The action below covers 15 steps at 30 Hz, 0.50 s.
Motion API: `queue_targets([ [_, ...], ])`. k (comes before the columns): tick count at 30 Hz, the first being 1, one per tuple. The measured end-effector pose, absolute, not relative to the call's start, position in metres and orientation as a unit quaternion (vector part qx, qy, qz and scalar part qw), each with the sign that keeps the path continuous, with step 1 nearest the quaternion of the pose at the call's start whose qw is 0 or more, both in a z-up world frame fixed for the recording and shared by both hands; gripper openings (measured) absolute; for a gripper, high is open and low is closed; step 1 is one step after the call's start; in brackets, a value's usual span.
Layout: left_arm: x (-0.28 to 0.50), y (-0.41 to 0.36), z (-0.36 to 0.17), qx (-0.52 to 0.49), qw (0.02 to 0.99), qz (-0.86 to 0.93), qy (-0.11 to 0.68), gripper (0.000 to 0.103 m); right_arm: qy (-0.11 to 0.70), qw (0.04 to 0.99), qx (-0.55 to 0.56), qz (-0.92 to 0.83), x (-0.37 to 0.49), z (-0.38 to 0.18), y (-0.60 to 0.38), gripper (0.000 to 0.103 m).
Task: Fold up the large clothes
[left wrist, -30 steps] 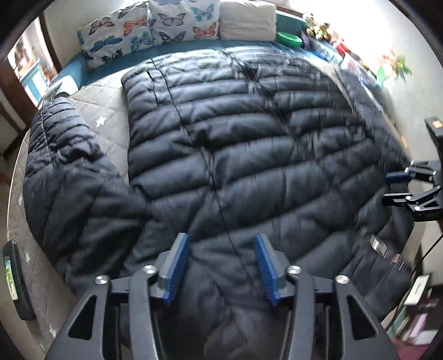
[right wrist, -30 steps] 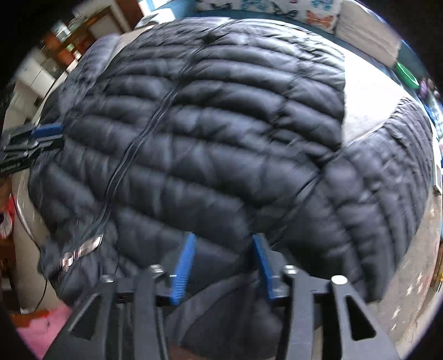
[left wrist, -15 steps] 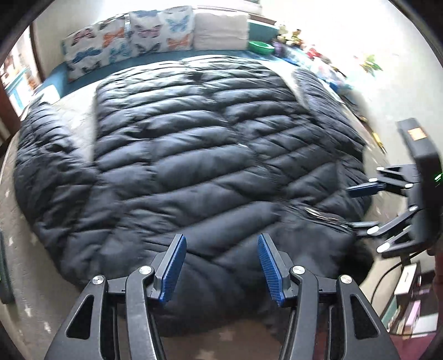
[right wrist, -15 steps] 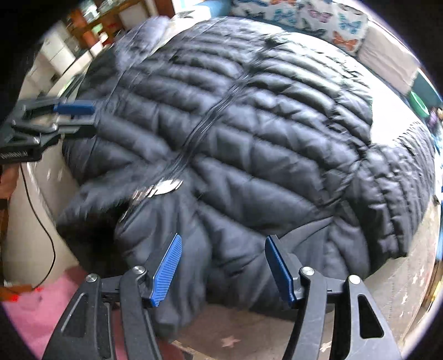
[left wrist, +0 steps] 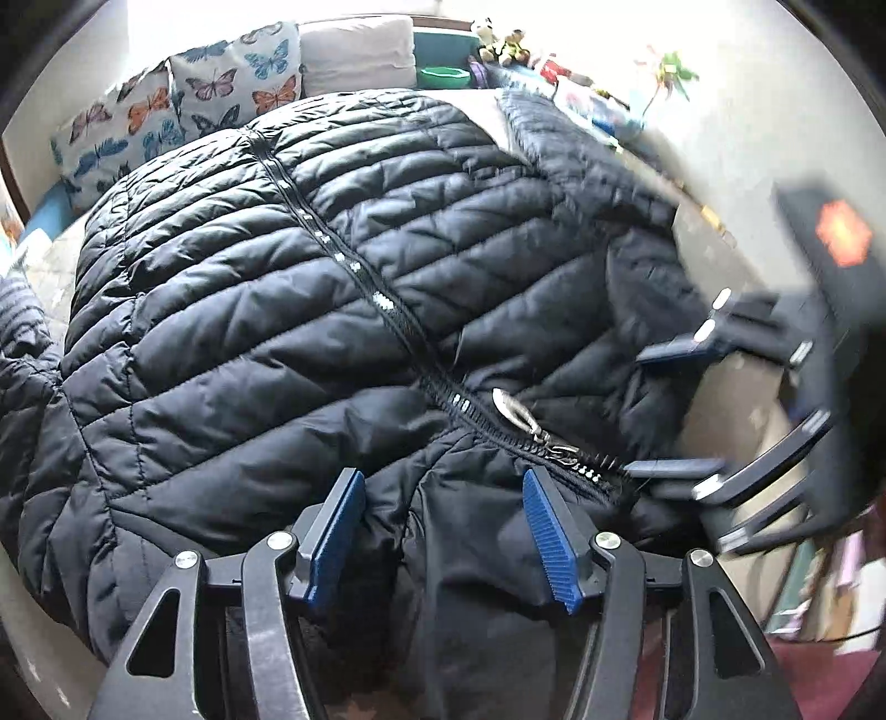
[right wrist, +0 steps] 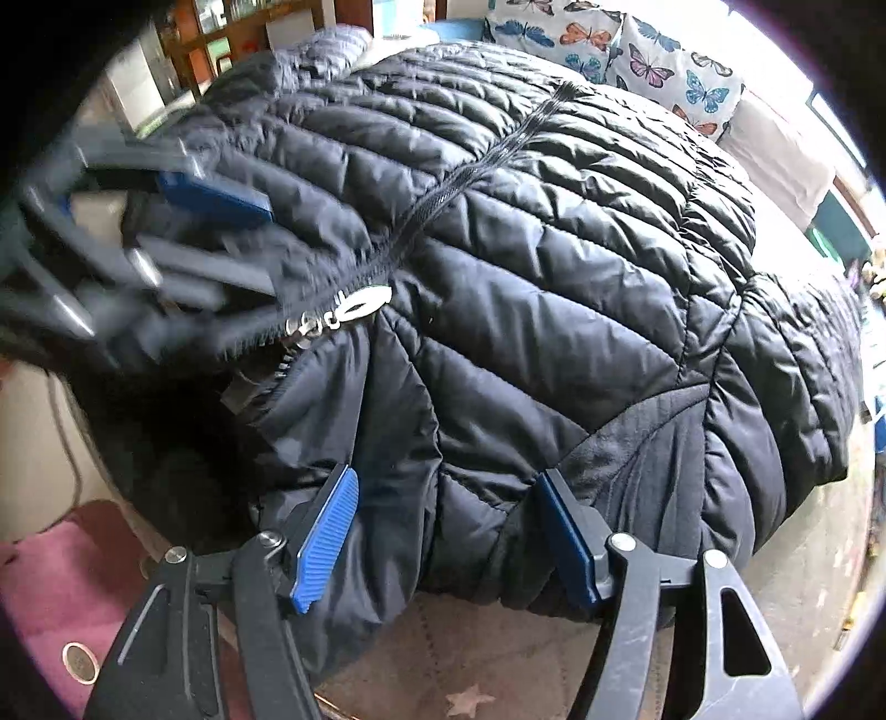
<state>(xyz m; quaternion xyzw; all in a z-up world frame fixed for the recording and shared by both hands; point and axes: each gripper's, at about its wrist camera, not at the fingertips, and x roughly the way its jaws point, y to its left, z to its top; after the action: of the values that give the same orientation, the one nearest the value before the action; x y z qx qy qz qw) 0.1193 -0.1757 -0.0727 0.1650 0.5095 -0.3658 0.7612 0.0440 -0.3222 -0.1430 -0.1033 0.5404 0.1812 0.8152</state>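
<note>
A black quilted puffer jacket [left wrist: 288,310] lies spread over the bed, zipped, its silver zipper pull [left wrist: 515,412] near the close edge. My left gripper [left wrist: 443,531] hangs over that edge just left of the zipper. Its jaws are opening, with jacket fabric between the blue pads [left wrist: 332,531] but not pinched. My right gripper [left wrist: 673,410] shows blurred at the right. In the right wrist view, the right gripper [right wrist: 446,537] is over the jacket [right wrist: 554,249] edge right of the zipper pull [right wrist: 365,302]. It is opening too, around a bulge of fabric. The left gripper [right wrist: 221,238] is blurred at upper left.
Butterfly pillows [left wrist: 183,111] and a green bowl [left wrist: 443,75] line the far side of the bed, with toys beside them. The star-patterned bed cover [right wrist: 470,698] shows at the near edge. A pink rug [right wrist: 50,576] lies below the bed. Wooden shelves [right wrist: 221,33] stand beyond.
Both grippers have slid along the jacket's near edge toward the zipper end and toward each other. Their jaws stand wider than before.
</note>
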Motion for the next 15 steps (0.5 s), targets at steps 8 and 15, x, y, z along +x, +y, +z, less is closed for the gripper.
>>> queue_targets([
  [8, 0.117, -0.178, -0.085, 0.173, 0.76, -0.369, 0.506, 0.067, 0.511, 0.846, 0.06, 0.142, 0.077, -0.086, -0.448, 0.073],
  [15, 0.121, -0.171, -0.086, 0.154, 0.759, -0.372, 0.511, 0.068, 0.486, 0.856, 0.175, -0.009, 0.155, -0.106, -0.598, 0.073],
])
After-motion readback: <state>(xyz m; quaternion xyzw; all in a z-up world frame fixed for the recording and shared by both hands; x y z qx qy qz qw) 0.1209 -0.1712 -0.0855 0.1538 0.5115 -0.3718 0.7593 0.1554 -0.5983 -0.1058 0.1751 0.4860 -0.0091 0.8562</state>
